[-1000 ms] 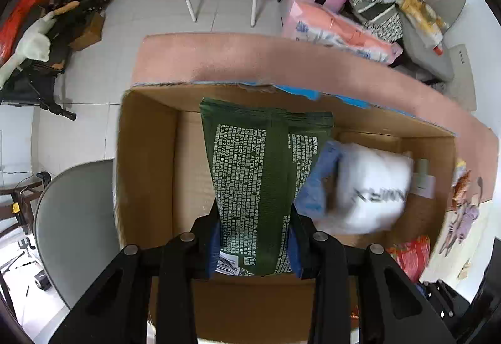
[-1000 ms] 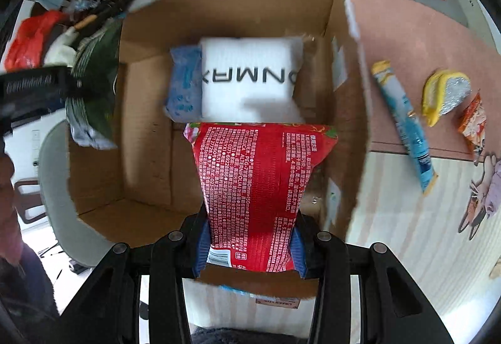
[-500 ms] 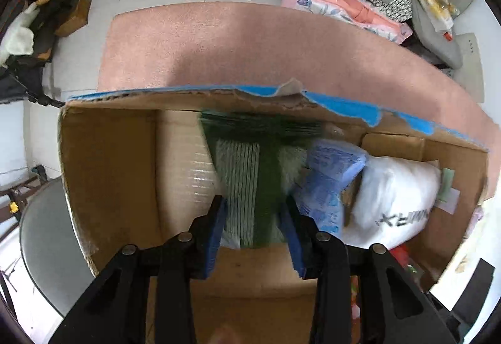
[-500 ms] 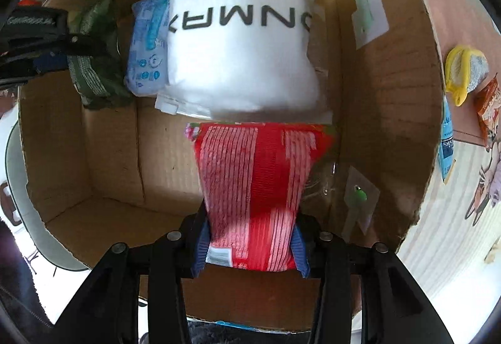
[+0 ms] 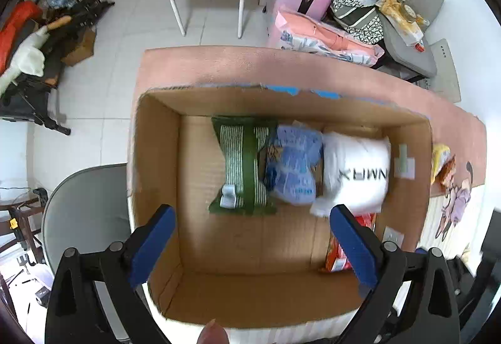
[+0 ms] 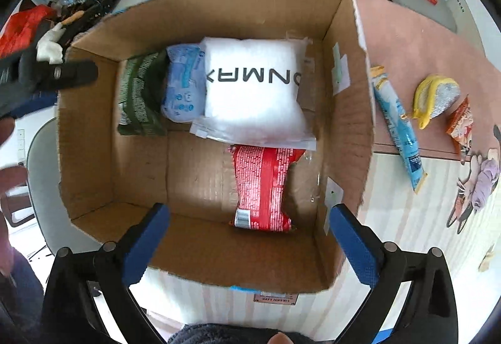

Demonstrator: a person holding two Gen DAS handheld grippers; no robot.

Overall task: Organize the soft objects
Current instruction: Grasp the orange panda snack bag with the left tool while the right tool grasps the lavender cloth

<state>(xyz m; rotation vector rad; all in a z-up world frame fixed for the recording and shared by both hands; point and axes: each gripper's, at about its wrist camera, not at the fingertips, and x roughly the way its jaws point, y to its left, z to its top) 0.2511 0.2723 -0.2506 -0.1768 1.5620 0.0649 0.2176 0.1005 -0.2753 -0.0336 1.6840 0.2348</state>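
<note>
A cardboard box point(image 5: 156, 162) point(image 6: 87, 143) stands open on the table. Inside lie a green pack point(image 5: 241, 165) point(image 6: 139, 96), a blue pack point(image 5: 296, 165) point(image 6: 183, 84), a white pillow pack point(image 5: 357, 172) point(image 6: 253, 90) and a red pack point(image 6: 261, 184) point(image 5: 336, 250). My left gripper point(image 5: 250, 245) is open and empty above the box's near side. My right gripper point(image 6: 247, 245) is open and empty above the box, just short of the red pack. The left gripper also shows at the left edge of the right wrist view point(image 6: 47, 78).
On the table right of the box lie a long blue packet point(image 6: 397, 125), a yellow and silver pack point(image 6: 435, 96) and an orange packet point(image 6: 462, 125). A grey chair point(image 5: 84, 215) stands left of the box. A bench, pink suitcase and bags fill the floor behind.
Both grippers have opened and let go: the green pack and the red pack now lie on the box floor. Both grippers have pulled back and up from the box.
</note>
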